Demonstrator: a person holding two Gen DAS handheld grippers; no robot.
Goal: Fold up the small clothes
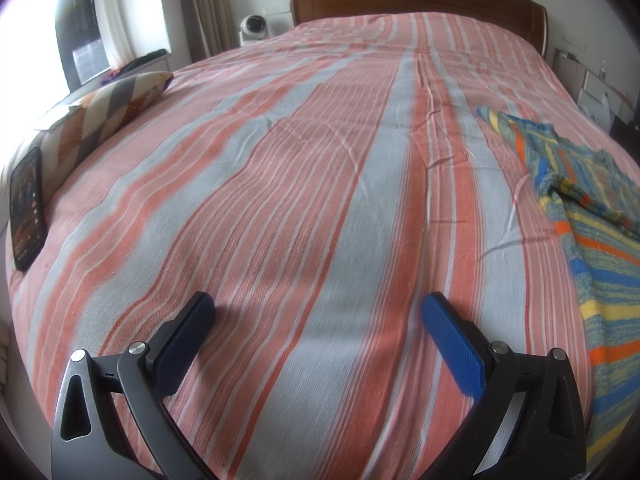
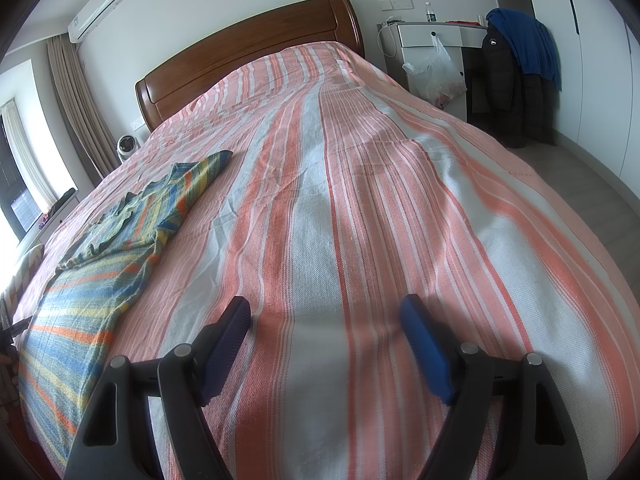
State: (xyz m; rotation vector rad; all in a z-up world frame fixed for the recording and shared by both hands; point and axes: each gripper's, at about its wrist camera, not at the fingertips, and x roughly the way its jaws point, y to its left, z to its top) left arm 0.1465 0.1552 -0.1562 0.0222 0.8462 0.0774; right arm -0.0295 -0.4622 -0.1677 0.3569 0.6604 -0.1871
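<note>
1 striped garment point(image 1: 592, 216), 1 pillow point(image 1: 108, 112), 1 phone point(image 1: 27, 208), 2 grippers.

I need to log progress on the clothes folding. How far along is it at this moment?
Nothing looks done: the striped knit garment lies spread and rumpled on the striped bedspread, with no neat fold visible. Nothing is in hand: the left gripper and right gripper are both open, over bare bedspread, apart from the garment. Left: grasping the garment, flattening it and making every fold.
</note>
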